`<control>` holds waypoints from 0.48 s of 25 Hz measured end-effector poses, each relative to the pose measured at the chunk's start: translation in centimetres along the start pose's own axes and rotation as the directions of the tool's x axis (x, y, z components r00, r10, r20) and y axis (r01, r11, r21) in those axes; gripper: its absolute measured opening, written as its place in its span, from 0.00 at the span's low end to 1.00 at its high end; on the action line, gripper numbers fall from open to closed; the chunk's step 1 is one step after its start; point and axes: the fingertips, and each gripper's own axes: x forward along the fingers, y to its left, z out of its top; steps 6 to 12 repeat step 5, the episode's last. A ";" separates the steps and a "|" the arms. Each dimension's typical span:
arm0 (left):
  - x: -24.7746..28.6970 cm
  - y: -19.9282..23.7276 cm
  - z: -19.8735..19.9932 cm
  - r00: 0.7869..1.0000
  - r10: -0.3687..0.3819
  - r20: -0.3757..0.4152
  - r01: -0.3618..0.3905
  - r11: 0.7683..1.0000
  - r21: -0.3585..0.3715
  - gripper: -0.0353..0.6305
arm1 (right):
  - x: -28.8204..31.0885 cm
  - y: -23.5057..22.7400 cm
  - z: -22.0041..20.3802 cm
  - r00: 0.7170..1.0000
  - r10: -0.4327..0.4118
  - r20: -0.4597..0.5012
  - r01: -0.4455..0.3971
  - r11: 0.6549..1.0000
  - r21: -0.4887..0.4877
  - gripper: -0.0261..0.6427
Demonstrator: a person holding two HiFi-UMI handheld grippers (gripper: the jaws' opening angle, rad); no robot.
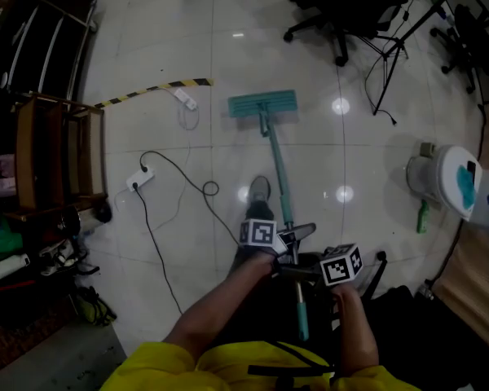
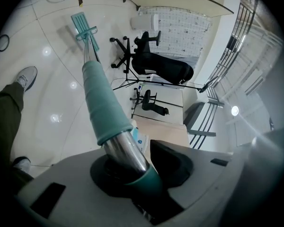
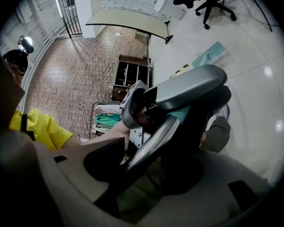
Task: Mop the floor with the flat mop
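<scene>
Mop head (image 1: pixel 262 106) sits on the floor (image 1: pixel 220 161) out front, its handle (image 1: pixel 279 169) running back through the left gripper (image 1: pixel 296 236), then the right gripper (image 1: pixel 300 274). Shelf (image 1: pixel 57 153) off to the left, office chair (image 1: pixel 342 15) behind the mop head.

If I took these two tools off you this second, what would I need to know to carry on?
The left hand-held gripper is shut on the mop handle, on the side nearer the mop.
The right hand-held gripper is shut on the same handle, nearer its top end.
The mop head lies flat on the tiled floor, ahead of the shoe.
Done: mop gripped and set down; which tiles are wiped cannot be told.
Left: probably the strokes; mind the power strip.
</scene>
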 end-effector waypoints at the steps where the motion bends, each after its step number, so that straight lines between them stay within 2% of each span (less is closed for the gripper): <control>1: -0.2 -0.4 0.0 1.000 0.000 0.001 0.000 1.000 0.002 0.24 | 0.0 0.4 0.1 1.000 -0.001 -0.002 0.001 1.000 -0.004 0.41; 5: -1.1 -2.1 -0.2 1.000 0.012 -0.007 -0.011 1.000 0.020 0.24 | 0.2 2.2 0.2 1.000 0.001 -0.009 -0.001 1.000 -0.008 0.41; 12: -1.1 -2.1 -0.2 1.000 0.012 -0.007 -0.011 1.000 0.020 0.24 | 0.2 2.2 0.2 1.000 0.001 -0.009 -0.001 1.000 -0.008 0.41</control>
